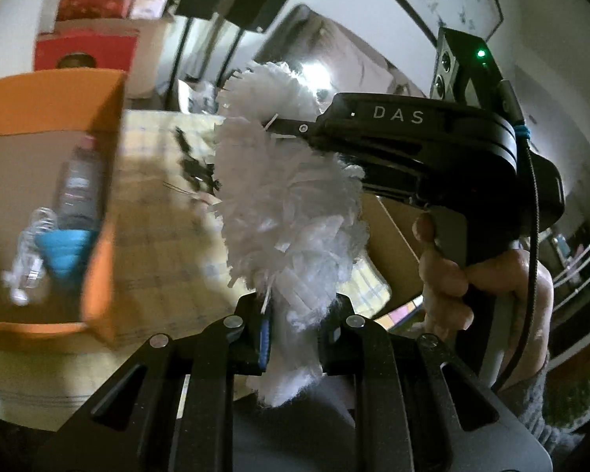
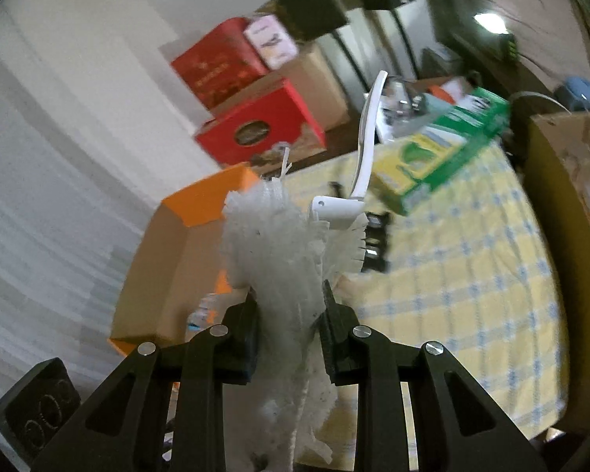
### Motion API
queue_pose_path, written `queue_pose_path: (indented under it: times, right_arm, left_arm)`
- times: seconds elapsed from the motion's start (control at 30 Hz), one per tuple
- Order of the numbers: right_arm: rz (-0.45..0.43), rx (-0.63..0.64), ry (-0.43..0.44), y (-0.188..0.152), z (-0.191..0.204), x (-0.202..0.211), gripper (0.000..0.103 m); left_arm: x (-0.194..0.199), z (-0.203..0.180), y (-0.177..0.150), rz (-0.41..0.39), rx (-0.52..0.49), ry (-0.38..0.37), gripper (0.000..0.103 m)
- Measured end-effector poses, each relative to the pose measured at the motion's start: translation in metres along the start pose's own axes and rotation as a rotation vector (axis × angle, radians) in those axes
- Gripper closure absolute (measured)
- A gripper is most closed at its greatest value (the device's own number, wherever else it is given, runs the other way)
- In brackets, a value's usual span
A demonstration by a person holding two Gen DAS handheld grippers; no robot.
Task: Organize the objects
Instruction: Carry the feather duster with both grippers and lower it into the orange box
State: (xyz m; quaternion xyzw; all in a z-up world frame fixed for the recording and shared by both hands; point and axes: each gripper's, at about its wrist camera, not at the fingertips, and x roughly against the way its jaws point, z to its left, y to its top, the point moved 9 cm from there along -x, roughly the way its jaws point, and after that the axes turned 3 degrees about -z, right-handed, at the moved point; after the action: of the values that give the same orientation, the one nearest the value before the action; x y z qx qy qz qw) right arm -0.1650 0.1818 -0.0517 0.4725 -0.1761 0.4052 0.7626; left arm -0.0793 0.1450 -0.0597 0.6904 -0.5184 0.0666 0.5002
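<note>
Both grippers hold one white fluffy duster. In the left wrist view my left gripper [image 1: 295,338] is shut on the duster's lower end [image 1: 287,204], and the right gripper [image 1: 291,126] pinches its upper part from the right, held by a hand. In the right wrist view my right gripper [image 2: 291,314] is shut on the duster head [image 2: 275,244]; the duster's white plastic handle [image 2: 367,137] sticks up beyond it. An orange-edged cardboard box [image 1: 106,181] to the left holds a water bottle [image 1: 78,185], a blue cup [image 1: 65,251] and a clear plastic item.
A yellow checked tablecloth [image 2: 472,275] covers the table. A green and yellow box [image 2: 440,157] lies on it, with black small items nearby [image 2: 375,244]. Red boxes [image 2: 255,126] and cardboard cartons stack behind. A brown carton [image 2: 562,181] stands at right.
</note>
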Motion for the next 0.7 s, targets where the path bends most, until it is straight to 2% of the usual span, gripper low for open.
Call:
queue_pose_path:
  times: [0.43, 0.7]
  right_arm:
    - [0.103, 0.004, 0.167, 0.005, 0.109, -0.074, 0.080]
    - [0.159, -0.022, 0.188, -0.002, 0.135, -0.115, 0.080]
  left_arm:
    - [0.086, 0.096, 0.033, -0.013, 0.022, 0.120, 0.087]
    - [0.113, 0.160, 0.046, -0.022, 0.065, 0.195, 0.087]
